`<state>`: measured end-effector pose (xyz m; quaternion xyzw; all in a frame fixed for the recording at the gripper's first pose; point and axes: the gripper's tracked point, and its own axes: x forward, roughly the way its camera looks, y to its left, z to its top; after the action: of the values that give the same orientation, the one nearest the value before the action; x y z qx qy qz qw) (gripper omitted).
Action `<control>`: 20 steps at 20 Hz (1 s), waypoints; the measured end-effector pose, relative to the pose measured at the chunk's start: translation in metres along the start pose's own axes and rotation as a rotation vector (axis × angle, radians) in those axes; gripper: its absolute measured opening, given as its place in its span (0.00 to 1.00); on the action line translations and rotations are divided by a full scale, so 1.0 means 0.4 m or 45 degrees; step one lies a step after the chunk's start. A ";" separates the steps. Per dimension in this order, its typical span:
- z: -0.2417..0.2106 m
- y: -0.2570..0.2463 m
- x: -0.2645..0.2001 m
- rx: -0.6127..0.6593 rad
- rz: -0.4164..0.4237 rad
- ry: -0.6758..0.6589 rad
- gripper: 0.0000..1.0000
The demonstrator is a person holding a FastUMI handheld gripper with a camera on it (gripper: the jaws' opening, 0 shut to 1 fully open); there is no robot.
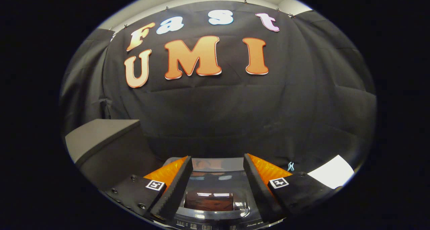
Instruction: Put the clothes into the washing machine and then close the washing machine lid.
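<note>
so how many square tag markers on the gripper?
2: one marker on the hand-held gripper's left finger, another on its right, fingers open above the washer lid. Others may be hidden.

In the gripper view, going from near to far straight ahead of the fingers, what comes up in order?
Open hand-held gripper, empty → washing machine's control strip → its closed glossy lid between the fingers → the lid's rear edge → black cloth booth wall.

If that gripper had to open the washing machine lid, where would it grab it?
Probably the lid's front edge, nearest the control panel, coming from above and in front: the lid lies flat and shut, glossy, with little else to pinch. The gripper hangs open above it, holding nothing.
</note>
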<state>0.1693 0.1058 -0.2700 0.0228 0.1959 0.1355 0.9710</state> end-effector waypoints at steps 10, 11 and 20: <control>0.275 -0.019 -0.184 -0.035 0.072 -0.196 0.97; 0.295 -0.021 -0.205 -0.042 0.078 -0.205 0.97; 0.410 -0.102 -0.339 -0.038 0.050 -0.274 0.97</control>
<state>0.1228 0.0309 -0.0722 0.0264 0.0881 0.1543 0.9837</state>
